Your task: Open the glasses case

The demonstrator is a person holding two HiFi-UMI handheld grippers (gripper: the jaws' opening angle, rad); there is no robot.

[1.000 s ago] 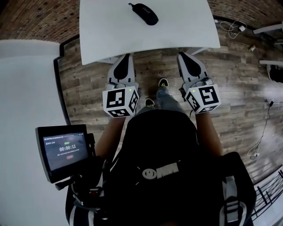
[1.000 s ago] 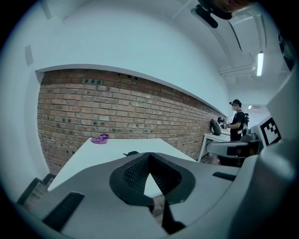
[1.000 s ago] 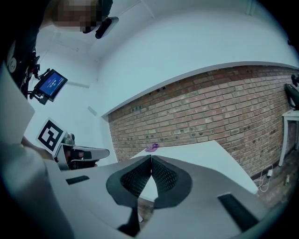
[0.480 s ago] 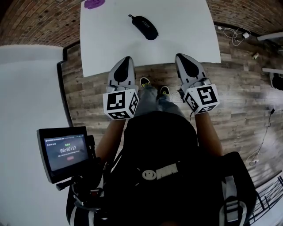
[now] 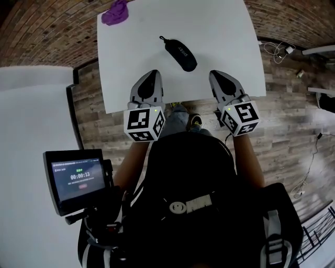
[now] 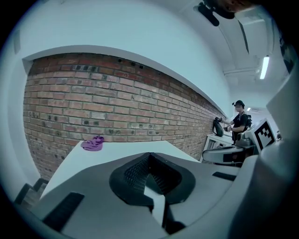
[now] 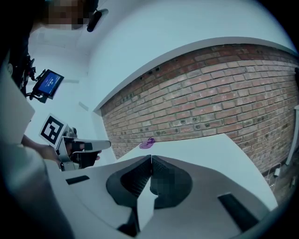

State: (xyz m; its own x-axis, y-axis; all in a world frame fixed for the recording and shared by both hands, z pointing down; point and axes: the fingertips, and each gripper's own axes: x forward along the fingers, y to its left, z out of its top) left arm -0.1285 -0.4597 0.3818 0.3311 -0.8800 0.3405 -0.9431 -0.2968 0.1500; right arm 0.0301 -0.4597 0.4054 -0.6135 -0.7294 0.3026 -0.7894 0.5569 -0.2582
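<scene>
Head view: hand-held grippers (image 5: 151,74) (image 5: 219,75) parallel, forward-pointing

Black glasses case (image 5: 180,52), white table (image 5: 225,31), purple cloth (image 5: 115,13). The cubes on my left gripper (image 5: 150,78) and right gripper (image 5: 222,78) carry black-and-white square markers. Red-brown brick wall (image 6: 117,112); grey-brown plank floor (image 5: 285,120).

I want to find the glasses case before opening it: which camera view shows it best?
The head view: the black glasses case lies in full on the white table, seen from above. The left and right gripper views show none of it, only the table and a purple cloth.
</scene>
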